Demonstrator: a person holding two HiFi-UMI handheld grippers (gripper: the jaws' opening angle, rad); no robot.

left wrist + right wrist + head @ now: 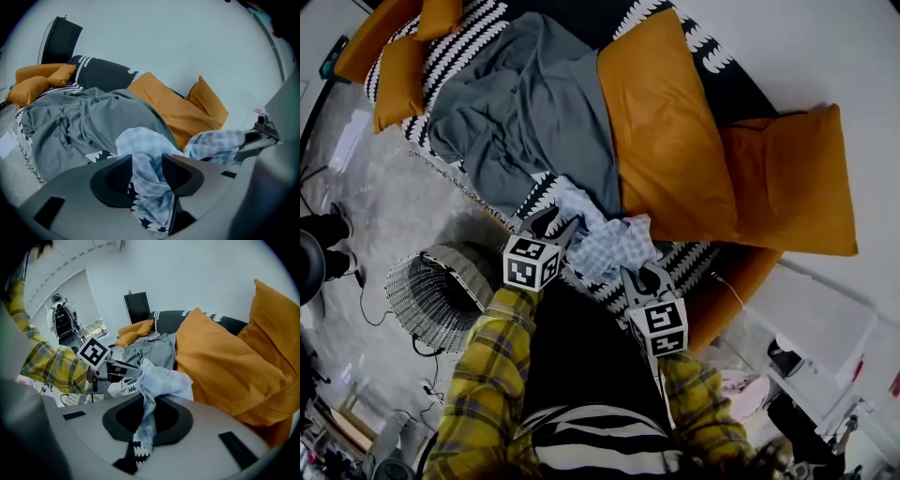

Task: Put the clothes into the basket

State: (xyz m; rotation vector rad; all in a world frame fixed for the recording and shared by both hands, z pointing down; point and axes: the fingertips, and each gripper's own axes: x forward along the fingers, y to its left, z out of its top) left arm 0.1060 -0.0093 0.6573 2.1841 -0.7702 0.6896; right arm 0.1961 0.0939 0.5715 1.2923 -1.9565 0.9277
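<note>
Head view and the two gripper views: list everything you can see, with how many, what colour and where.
sofa: one, black-and-white patterned cover, centre
checked cloth: one, pale blue, sofa's front edge
grey garment: one, grey, spread across sofa
large cushions: two, orange, sofa's right part
small cushions: two, orange, sofa's far end
basket: one, pale, on floor beside sofa
sleeves: two, yellow plaid, bottom of head view
left hand-held gripper: one, grey, open, checked cloth between jaws
right hand-held gripper: one, grey, shut on checked cloth
</note>
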